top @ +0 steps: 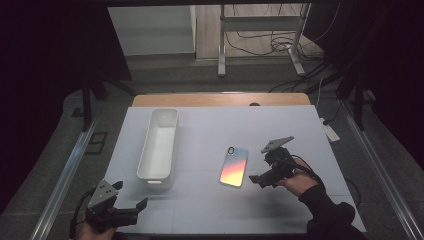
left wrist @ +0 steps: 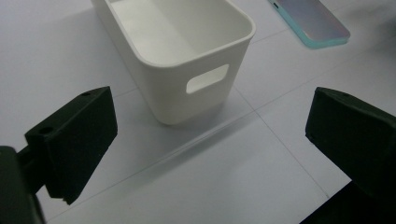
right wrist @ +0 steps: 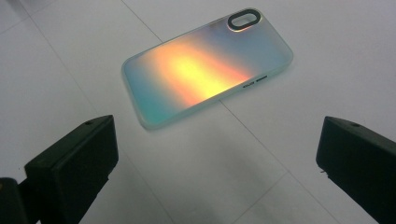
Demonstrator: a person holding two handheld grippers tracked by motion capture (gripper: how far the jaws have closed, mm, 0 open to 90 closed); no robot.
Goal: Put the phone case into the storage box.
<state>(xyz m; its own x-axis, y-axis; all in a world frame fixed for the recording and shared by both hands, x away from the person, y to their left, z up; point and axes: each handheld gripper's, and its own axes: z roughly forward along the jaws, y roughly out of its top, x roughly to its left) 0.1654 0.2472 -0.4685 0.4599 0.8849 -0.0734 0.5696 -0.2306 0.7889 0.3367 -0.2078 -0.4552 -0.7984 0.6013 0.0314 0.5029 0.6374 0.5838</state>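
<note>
Jaws stand wide apart on both grippers, nothing between them. The right gripper [top: 265,176] sits just beside the phone case [top: 234,166], clearly the nearer hand; the case lies flat ahead of its jaws, long axis slanting across their line. The left gripper [top: 131,209] hangs near the table's front edge, facing the white bin [top: 159,149] beyond.
</note>
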